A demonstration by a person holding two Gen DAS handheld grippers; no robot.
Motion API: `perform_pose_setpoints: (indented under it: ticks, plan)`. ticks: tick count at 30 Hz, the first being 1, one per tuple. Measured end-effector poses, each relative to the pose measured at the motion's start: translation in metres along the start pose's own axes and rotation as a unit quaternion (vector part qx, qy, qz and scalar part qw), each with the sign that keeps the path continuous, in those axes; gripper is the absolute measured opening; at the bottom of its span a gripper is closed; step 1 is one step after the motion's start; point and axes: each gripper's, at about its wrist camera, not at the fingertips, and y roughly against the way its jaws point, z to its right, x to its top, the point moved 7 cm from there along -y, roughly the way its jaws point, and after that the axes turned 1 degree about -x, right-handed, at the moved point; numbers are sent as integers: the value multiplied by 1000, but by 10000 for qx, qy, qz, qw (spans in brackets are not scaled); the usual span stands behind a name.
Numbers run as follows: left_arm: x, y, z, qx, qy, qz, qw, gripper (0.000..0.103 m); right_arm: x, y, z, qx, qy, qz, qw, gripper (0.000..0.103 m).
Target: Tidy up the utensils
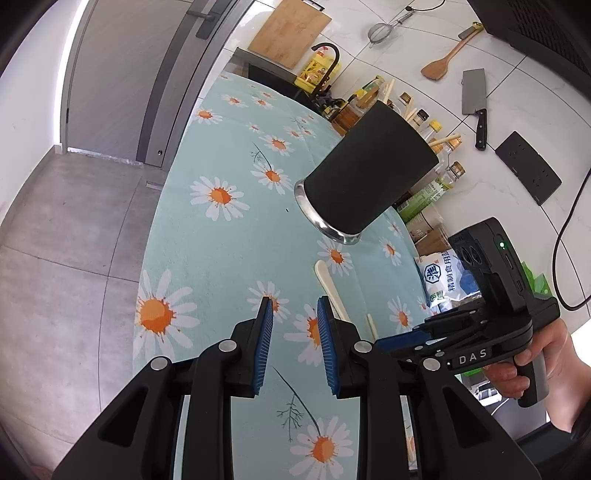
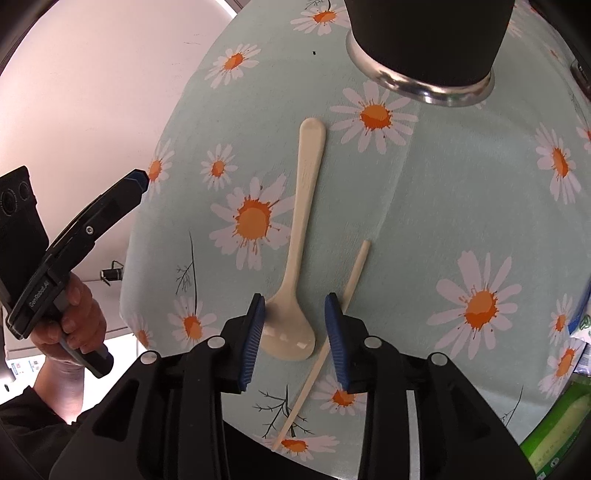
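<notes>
Counting from my two wrist feeds, I make out one cream spoon, one pale chopstick and one black utensil holder with a shiny metal base, all on the table. The spoon lies flat with its bowl toward me and its handle reaching toward the holder; the chopstick lies just beside it on the right, slanting, close to the bowl. More sticks poke up behind the holder's top, though I cannot tell how many.

My right gripper points steeply down over the spoon's bowl, jaws parted with the bowl in the gap between them. Its left pad looks to be at the bowl's edge, but I cannot tell if it touches. My left gripper hangs over the cloth with its jaws partly apart and nothing between them.

The table wears a pale green cloth printed with white and orange daisies. Beyond it I see a white tiled wall carrying one cleaver, one wooden spatula, one strainer and one cutting board, a row of bottles below them, a grey door and a grey floor.
</notes>
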Motion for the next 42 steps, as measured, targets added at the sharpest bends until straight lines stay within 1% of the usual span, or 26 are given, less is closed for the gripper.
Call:
perform_pose_setpoints:
  ticks: [1, 3, 5, 6, 7, 8, 10, 11, 15, 18, 22, 25, 32, 37, 38, 39, 40, 42]
  plan:
    - [1, 0, -1, -31, -3, -4, 10000, 24, 3, 0, -1, -81, 1, -18, 10000, 35]
    - [4, 0, -1, -108, -17, -2, 9999, 24, 6, -3, -8, -379, 69, -60, 9992, 35]
    - [6, -1, 0, -190, -51, -14, 9998, 24, 8, -5, -15, -797, 178, -124, 9966, 34]
    - [7, -1, 0, -232, -74, -22, 9997, 24, 8, -6, -19, -1058, 156, -124, 9942, 31]
    - [8, -1, 0, -257, -99, -29, 9996, 24, 7, -7, -22, -1325, 238, -110, 9908, 25]
    - [10, 0, 0, -285, -135, -31, 9995, 24, 6, -7, -24, -1581, 339, -92, 9868, 22]
    - [12, 0, -1, -348, -171, -25, 9992, 24, 5, -8, -28, -1698, 293, -83, 9850, 13]
    - [13, 0, -1, -376, -168, -30, 9991, 24, 4, -7, -29, -1743, 260, -84, 9843, 12]
    - [16, 0, -8, -470, -177, -91, 9987, 24, 7, -2, -23, -1590, -53, -75, 9872, 10]
    - [18, 0, -12, -492, -211, -159, 9984, 24, 9, 4, -18, -1303, -358, -39, 9908, 9]
    - [20, -2, -12, -507, -295, -243, 9980, 24, 10, 20, -13, -986, -652, 162, 9929, 9]
    - [20, -6, -7, -519, -359, -320, 9975, 24, 8, 39, -2, -759, -812, 338, 9932, 9]
    - [9, -24, 22, -531, -594, -551, 9953, 24, -4, 72, 19, -272, -1063, 631, 9920, 8]
    - [-4, -35, 44, -491, -633, -690, 9944, 24, -19, 98, 54, 72, -1157, 775, 9902, 8]
    - [-6, -38, 47, -485, -625, -728, 9942, 24, -26, 98, 49, 103, -1163, 809, 9899, 8]
    - [-10, -42, 53, -468, -620, -785, 9939, 24, -31, 101, 52, 176, -1184, 858, 9891, 8]
    - [-13, -44, 56, -444, -629, -816, 9937, 24, -37, 97, 44, 236, -1201, 881, 9886, 8]
    - [-21, -51, 66, -390, -646, -927, 9928, 24, -43, 108, 54, 315, -1204, 966, 9875, 8]
